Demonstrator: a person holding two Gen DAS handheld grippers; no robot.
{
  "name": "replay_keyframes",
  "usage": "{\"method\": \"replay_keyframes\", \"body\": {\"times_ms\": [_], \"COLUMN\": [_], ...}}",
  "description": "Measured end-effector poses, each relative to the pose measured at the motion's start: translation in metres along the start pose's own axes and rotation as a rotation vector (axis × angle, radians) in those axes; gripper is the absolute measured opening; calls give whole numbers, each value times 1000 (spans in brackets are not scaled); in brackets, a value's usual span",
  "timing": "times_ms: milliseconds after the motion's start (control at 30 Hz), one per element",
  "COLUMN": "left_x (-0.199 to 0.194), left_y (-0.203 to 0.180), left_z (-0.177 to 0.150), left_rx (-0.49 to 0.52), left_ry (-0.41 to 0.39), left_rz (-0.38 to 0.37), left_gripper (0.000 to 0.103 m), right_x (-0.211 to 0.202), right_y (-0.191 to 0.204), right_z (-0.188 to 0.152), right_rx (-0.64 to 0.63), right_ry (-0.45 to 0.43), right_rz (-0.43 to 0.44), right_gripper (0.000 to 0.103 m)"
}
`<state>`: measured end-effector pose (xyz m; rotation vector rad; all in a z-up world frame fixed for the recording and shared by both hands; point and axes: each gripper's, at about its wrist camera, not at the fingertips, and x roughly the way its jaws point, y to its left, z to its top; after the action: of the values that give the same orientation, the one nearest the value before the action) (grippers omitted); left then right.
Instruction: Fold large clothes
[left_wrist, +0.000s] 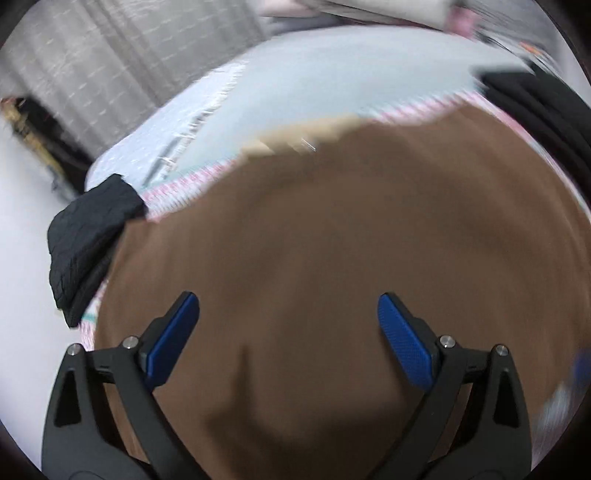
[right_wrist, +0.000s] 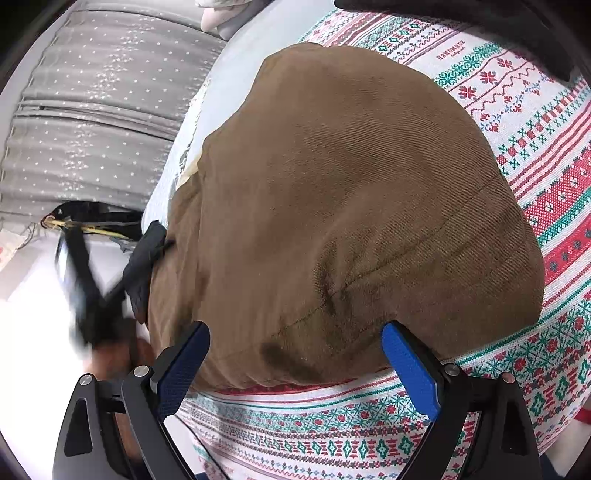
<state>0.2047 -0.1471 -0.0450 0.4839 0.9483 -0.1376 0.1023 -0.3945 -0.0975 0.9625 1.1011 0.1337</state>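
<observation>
A large brown twill garment (right_wrist: 332, 192) lies folded on a patterned red, green and white cloth (right_wrist: 546, 155). It fills most of the blurred left wrist view (left_wrist: 332, 240). My right gripper (right_wrist: 295, 354) is open and empty, its blue pads astride the garment's near edge. My left gripper (left_wrist: 288, 328) is open and empty, just above the brown fabric. In the right wrist view the left gripper (right_wrist: 85, 295) shows as a dark blur at the garment's left side.
A black cloth (left_wrist: 88, 240) hangs at the left edge of the surface, also in the right wrist view (right_wrist: 144, 266). A pale blue sheet (left_wrist: 314, 81) lies beyond the garment. Grey dotted curtains (right_wrist: 92, 110) stand behind. A dark garment (left_wrist: 535, 110) lies at the far right.
</observation>
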Motion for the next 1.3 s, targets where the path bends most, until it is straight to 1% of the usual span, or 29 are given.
{"method": "replay_keyframes", "body": {"times_ms": [67, 100, 167, 200, 267, 300, 400, 433, 467, 500, 567, 600, 667, 700, 733, 767, 800, 867, 967, 1067, 1100, 1200, 1233, 1267, 1300], "left_x": [-9, -7, -13, -11, 0, 5, 5, 5, 5, 3, -11, -17, -28, -31, -32, -30, -25, -16, -9, -13, -17, -21, -22, -22, -22], "left_y": [-10, -10, -11, -12, -8, -9, -20, -20, -19, -13, 8, 20, 40, 49, 59, 68, 75, 76, 68, 60, 56, 56, 57, 57, 55], "left_z": [-33, -44, -64, -67, -70, -70, -73, -73, -70, -68, -69, -70, -73, -74, -78, -82, -88, -99, -109, -103, -103, -106, -107, -107, -108], "left_rx": [-10, -17, -51, -59, -116, -125, -115, -111, -115, -127, -180, -196, -202, -200, -206, -224, -242, -246, -246, -221, -207, -206, -205, -204, -202], "left_ry": [30, 41, -5, 5, 51, 57, 17, 14, 19, 31, 48, 39, 8, 0, 4, 18, 34, 40, -6, -25, -32, -46, -45, -46, -50], "left_rz": [-28, -28, 20, 28, 0, 4, 68, 74, 63, 34, -52, -50, 25, 48, 43, 24, 4, -15, -26, -25, -16, -19, -23, -25, -20], "left_gripper": [98, 98, 98, 98, 99, 100, 101, 101, 100, 100, 100, 100, 100, 100, 100, 100, 100, 100, 100, 100, 100, 100, 100, 100, 100], "right_x": [0, 0, 1, 1, 1, 2, 3, 2, 1, 0, -4, -6, -10, -12, -13, -15, -16, -14, -10, -8, -8, -12, -16, -19, -19], "right_y": [2, 2, 5, 6, 6, 6, 5, 5, 4, 3, 0, -4, -11, -15, -19, -23, -28, -34, -33, -23, -22, -19, -15, -9, -4], "right_z": [-2, -3, -7, -9, -9, -10, -10, -9, -9, -10, -12, -12, -15, -16, -17, -18, -19, -21, -25, -30, -32, -40, -45, -47, -49], "right_rx": [-2, -4, -7, -8, -14, -21, -43, -44, -43, -40, -23, -11, 23, 44, 58, 72, 83, 101, 101, 88, 92, 149, 153, 125, 91], "right_ry": [-6, -11, -18, -21, -27, -30, -32, -36, -42, -48, -60, -64, -62, -57, -54, -59, -73, -108, -166, -246, -276, -358, -383, -396, -409], "right_rz": [-4, -6, -11, -13, -14, -16, -22, -20, -16, -10, 7, 18, 45, 66, 80, 90, 93, 99, 89, 47, 48, 71, 103, 138, 142], "right_gripper": [96, 96, 96, 96, 96, 96, 96, 96, 96, 96, 96, 96, 96, 96, 96, 96, 96, 96, 96, 96, 96, 96, 96, 96, 96]}}
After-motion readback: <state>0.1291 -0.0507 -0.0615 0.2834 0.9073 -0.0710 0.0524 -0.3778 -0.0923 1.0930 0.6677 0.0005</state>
